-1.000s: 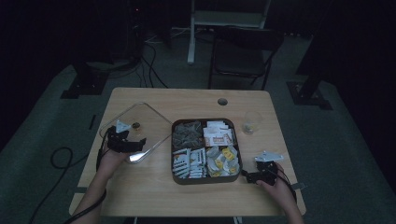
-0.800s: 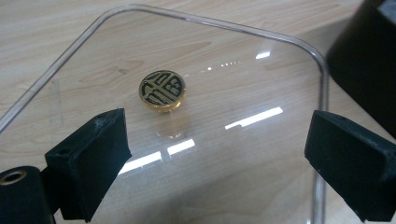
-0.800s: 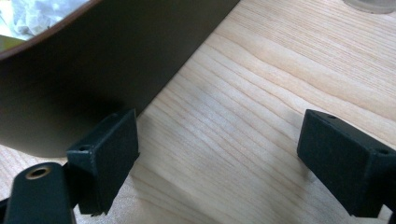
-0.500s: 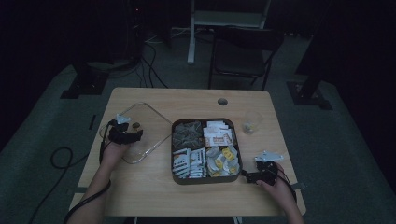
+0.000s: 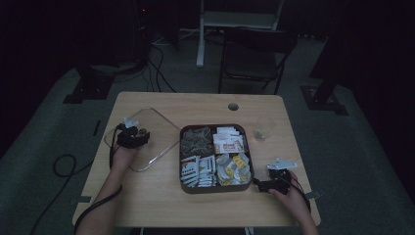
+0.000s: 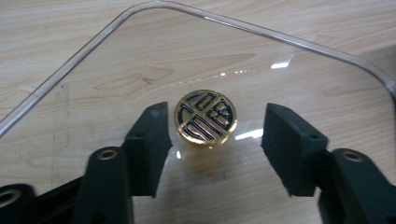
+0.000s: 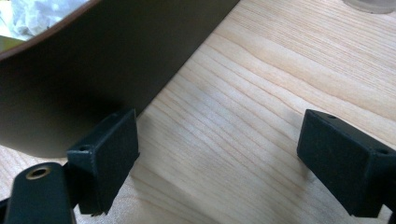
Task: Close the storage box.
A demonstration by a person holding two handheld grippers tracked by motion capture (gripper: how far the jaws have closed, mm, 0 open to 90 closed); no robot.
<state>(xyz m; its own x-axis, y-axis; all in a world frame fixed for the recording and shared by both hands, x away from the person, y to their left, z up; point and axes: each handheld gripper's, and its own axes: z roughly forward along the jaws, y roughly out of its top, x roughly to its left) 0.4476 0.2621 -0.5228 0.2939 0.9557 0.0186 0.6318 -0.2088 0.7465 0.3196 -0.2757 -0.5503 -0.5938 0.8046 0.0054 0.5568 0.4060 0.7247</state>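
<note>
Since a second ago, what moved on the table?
The left gripper slid up over the clear lid to its gold knob. Its jaws have just been closing, with the knob between them but not yet pinched. The right gripper, box and cup stayed put.

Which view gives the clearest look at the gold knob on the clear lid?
The left gripper view: the gold knob sits large between the left gripper jaws, which have just been closing without touching it. The high view shows it as a small speck. The right gripper view faces the tray wall.
</note>
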